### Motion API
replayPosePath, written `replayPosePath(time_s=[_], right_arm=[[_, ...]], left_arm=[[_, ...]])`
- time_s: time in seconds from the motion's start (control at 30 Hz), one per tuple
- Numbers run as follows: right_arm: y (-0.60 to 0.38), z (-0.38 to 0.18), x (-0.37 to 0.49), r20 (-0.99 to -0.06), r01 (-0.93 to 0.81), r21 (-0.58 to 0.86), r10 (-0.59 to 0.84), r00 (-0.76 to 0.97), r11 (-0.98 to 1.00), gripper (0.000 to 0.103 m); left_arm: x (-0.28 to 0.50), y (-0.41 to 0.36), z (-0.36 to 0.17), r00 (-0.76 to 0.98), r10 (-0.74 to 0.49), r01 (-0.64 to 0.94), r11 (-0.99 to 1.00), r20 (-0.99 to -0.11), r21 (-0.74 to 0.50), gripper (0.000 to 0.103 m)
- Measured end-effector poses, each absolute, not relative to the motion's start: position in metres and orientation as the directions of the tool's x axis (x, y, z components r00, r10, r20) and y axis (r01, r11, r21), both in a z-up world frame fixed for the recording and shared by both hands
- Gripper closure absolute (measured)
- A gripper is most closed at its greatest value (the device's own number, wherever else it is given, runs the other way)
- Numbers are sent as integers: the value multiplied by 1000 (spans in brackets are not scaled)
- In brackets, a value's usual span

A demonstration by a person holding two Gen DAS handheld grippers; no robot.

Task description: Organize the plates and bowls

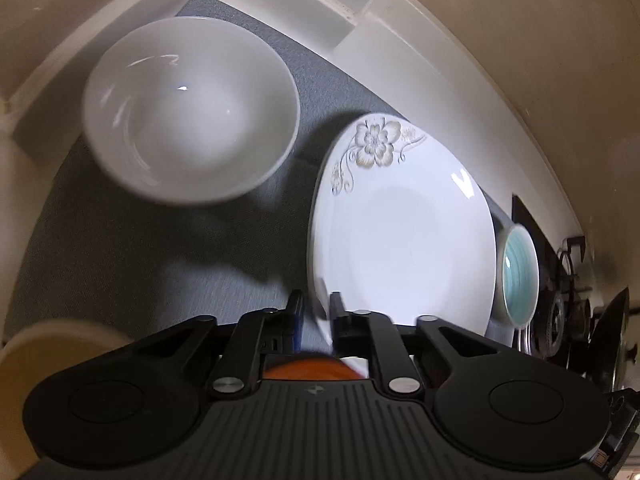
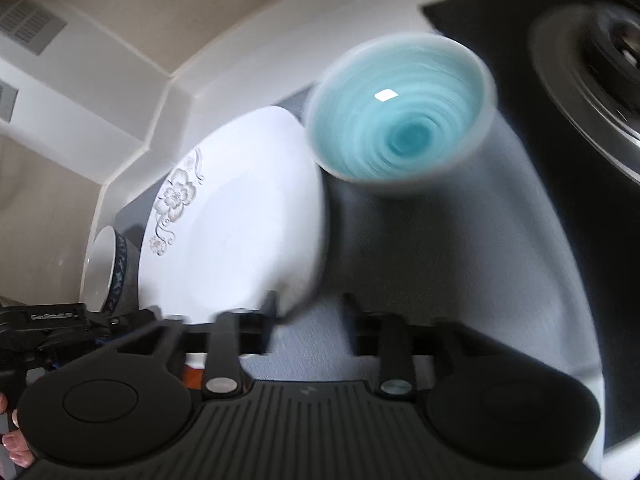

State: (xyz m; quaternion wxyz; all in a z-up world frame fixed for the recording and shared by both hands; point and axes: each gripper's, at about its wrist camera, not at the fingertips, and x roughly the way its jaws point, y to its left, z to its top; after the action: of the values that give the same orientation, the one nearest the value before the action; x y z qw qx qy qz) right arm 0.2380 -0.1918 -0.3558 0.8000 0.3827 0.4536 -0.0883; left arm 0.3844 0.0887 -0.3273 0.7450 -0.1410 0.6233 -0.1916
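A white plate with a flower print [image 1: 404, 240] lies on the grey mat [image 1: 140, 248]. My left gripper [image 1: 318, 312] is shut on the plate's near rim. A white bowl [image 1: 192, 108] stands to the plate's left, beyond the gripper. A small turquoise bowl [image 1: 518, 276] sits at the plate's right. In the right wrist view the same plate [image 2: 240, 220] lies left of centre and the turquoise bowl [image 2: 400, 120] is ahead, blurred. My right gripper [image 2: 310, 312] is open and empty over the mat, its left finger close to the plate's rim. The white bowl, with a blue pattern outside [image 2: 104, 272], is at the far left.
A white counter ledge and wall [image 1: 360, 8] bound the mat at the back. A black stove with burners [image 2: 592, 60] lies to the right. A cream round object [image 1: 24, 360] sits at the near left. An orange thing [image 1: 304, 368] shows under the left gripper.
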Motion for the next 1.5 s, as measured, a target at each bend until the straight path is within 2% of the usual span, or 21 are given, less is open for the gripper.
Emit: replayPosePath(time_s=[0.03,0.1,0.13,0.23,0.27,0.3,0.33,0.37,0.53,0.8,0.87,0.9,1.0,1.17,1.33,1.5], right_arm=[[-186,-357,232,-789,476,546,233,568,689,52],[-167,-361,224,-797,433,550,295,526,714,52],[-156,-362,221,-802,407,543,311,510,735,52],[-123,-369,220,-823,325,506,335,458,799,53],[-114,-371,220,-833,298,479,322,449,826,59],[-105,-370,218,-851,274,416,265,453,867,88],[-100,-370,218,-868,255,361,224,443,897,97],[-102,-369,216,-867,259,359,218,448,897,98],[-130,-361,195,-886,328,303,138,442,895,98],[-157,-369,150,-882,429,356,146,449,830,94],[-160,-373,145,-876,439,378,161,455,815,94],[-161,-374,145,-872,442,391,172,458,807,92],[-155,-372,147,-886,410,357,164,435,839,92],[-138,-368,152,-907,323,242,94,411,915,94],[-145,-358,153,-902,311,235,87,423,921,95],[-150,-334,151,-885,308,242,80,458,920,95]], left_arm=[[378,89,-323,152,-449,138,892,-880,-431,69],[358,91,-314,180,-429,188,898,-885,-397,55],[349,91,-310,188,-422,212,899,-887,-383,52],[322,90,-303,183,-399,279,897,-899,-342,52],[317,90,-303,182,-384,290,901,-905,-324,52],[311,89,-303,179,-368,299,904,-913,-305,52],[306,87,-303,171,-346,304,909,-922,-285,52],[301,85,-305,154,-323,303,915,-934,-266,52],[280,70,-313,101,-315,369,893,-944,-259,54],[280,60,-347,-13,-296,341,896,-955,-283,55],[278,51,-344,21,-281,406,879,-959,-249,79],[278,47,-347,10,-277,417,874,-961,-248,87],[278,41,-348,9,-268,419,876,-963,-240,95],[273,24,-345,33,-236,442,875,-971,-198,96],[261,20,-335,38,-245,453,868,-969,-201,96],[252,21,-299,114,-265,485,856,-958,-179,96]])
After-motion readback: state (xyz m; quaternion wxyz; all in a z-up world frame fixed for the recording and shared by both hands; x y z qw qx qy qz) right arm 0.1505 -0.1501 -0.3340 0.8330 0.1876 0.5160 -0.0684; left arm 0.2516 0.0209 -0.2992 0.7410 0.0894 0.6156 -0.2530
